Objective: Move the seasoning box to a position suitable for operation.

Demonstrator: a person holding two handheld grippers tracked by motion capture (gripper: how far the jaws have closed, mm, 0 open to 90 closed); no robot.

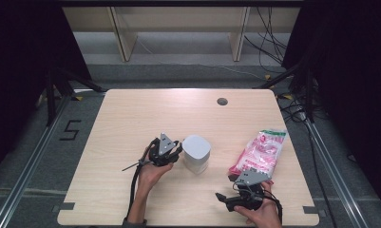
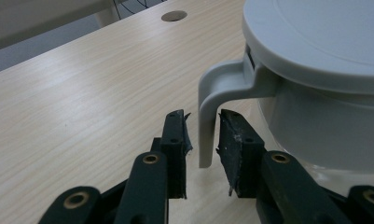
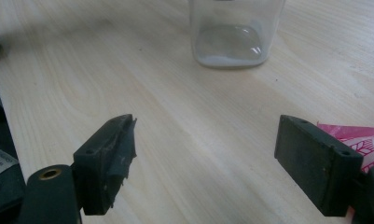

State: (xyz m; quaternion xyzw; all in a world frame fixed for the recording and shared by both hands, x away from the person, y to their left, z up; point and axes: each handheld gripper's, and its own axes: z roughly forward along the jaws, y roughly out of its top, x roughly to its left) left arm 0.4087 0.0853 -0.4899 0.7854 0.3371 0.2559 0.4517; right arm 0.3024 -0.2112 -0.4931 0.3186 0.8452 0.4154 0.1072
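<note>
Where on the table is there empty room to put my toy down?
The far half of the table is bare, from the back edge with its small round hole down toward the grey-lidded container. The left side and near-left corner are free too. It's crowded in the middle, where the left tool meets the container, and near-right by the pink bag and right tool.

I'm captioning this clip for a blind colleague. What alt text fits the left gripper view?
The left claw straddles the grey handle of a lidded clear container, its two black jaws close on either side with slim gaps remaining. Pale wooden table stretches behind, with a round hole near its far edge.
</note>
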